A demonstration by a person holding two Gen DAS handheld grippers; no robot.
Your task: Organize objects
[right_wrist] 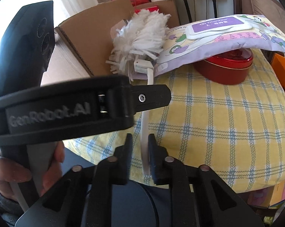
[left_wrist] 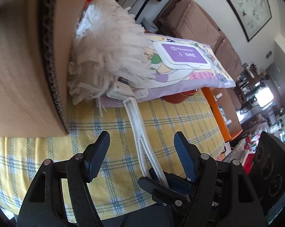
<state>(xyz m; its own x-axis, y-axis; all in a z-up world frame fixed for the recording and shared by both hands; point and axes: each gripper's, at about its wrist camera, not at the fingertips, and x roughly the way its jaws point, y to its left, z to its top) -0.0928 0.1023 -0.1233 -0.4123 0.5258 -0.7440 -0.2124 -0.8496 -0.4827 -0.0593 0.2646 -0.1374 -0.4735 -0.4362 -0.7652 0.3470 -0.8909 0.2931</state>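
White fluffy duster (left_wrist: 108, 47), shaggy strip head, slim white plastic handle, lies on yellow checked cloth (left_wrist: 170, 117). Head rests against cardboard box (left_wrist: 19, 71), partly over purple wipes pack (left_wrist: 182, 64); red tin (right_wrist: 225, 68) under pack. Right hand-held gripper (right_wrist: 139, 151) pinches duster handle end. Left hand-held gripper (left_wrist: 141, 145) spread wide, straddling handle, not touching.

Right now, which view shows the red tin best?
The right wrist view: the red tin shows most of its side and lid under the wipes pack. In the left wrist view only a sliver peeks out beneath the pack.
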